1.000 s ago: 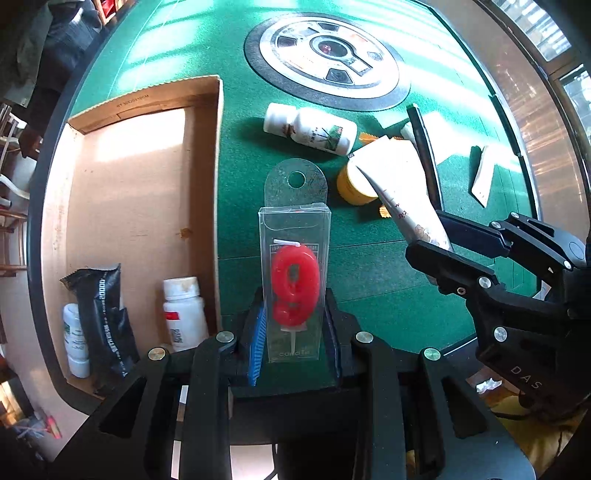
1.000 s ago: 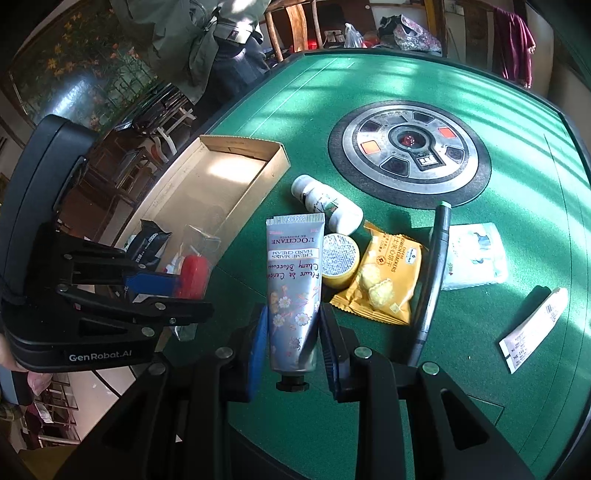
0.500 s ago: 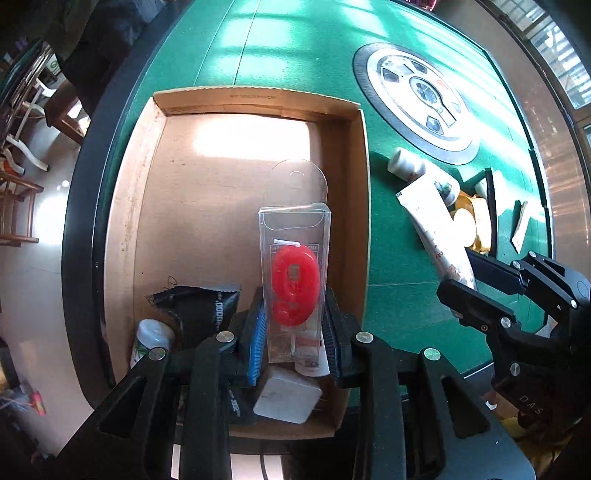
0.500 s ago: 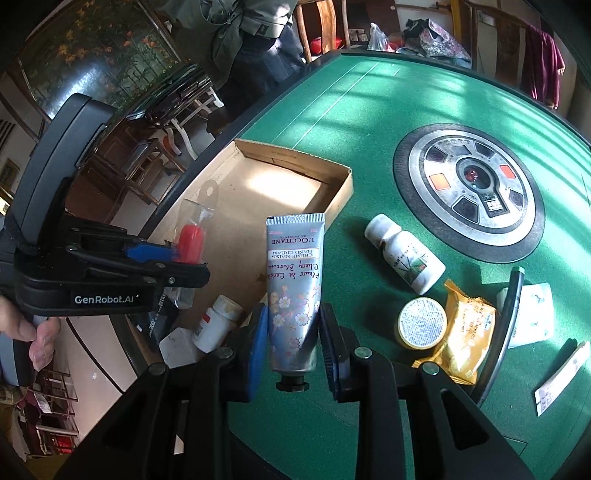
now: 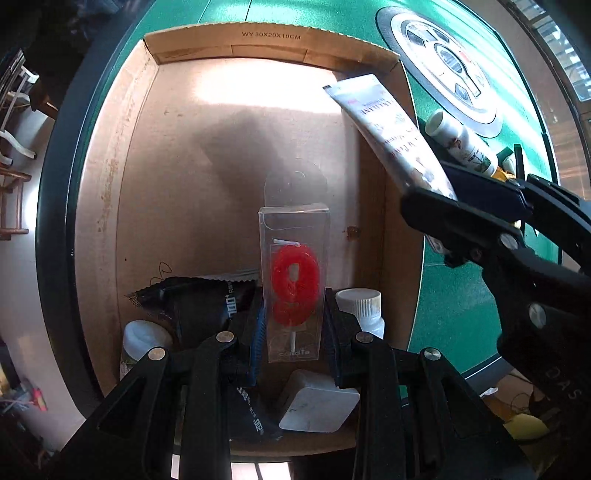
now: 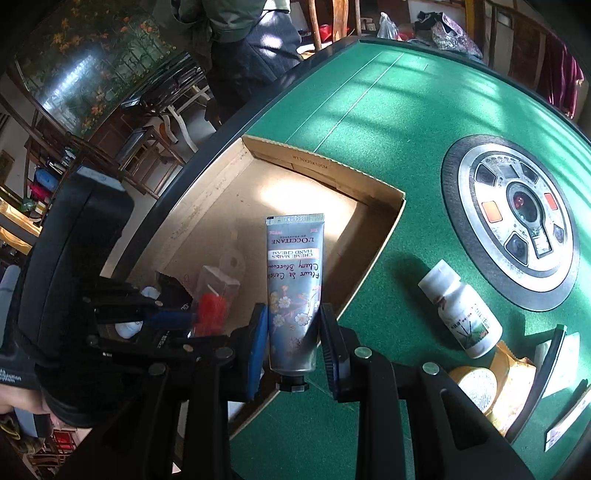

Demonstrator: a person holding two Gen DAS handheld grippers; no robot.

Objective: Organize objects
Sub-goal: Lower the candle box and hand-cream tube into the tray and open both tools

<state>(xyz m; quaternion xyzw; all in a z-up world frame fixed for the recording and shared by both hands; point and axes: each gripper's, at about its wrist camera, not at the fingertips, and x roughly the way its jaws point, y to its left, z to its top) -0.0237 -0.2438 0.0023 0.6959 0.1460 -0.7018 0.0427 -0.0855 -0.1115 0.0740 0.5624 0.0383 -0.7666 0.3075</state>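
My left gripper point(image 5: 293, 328) is shut on a clear packet with a red number-nine candle point(image 5: 294, 284), held upright over the near end of an open cardboard box point(image 5: 236, 147). Below it in the box lie a black sachet point(image 5: 199, 302), two white bottles point(image 5: 364, 306) and a white block point(image 5: 317, 402). My right gripper point(image 6: 293, 339) is shut on a grey hand cream tube point(image 6: 294, 288), cap toward the camera, hanging over the box's right wall point(image 6: 373, 258). The left gripper with the candle point(image 6: 212, 306) shows at the lower left of the right wrist view.
On the green felt table point(image 6: 388, 110), right of the box, lie a white bottle point(image 6: 461, 314), a round yellow tin point(image 6: 476, 387), a yellow snack packet point(image 6: 513, 373) and a black strip point(image 6: 554, 354). A round metal hub point(image 6: 517, 214) sits mid-table. A person point(image 6: 236, 33) stands beyond the far edge.
Both grippers have moved left from over the felt to the box, each keeping its object. The box now fills the left wrist view and the tube has come over its right wall.
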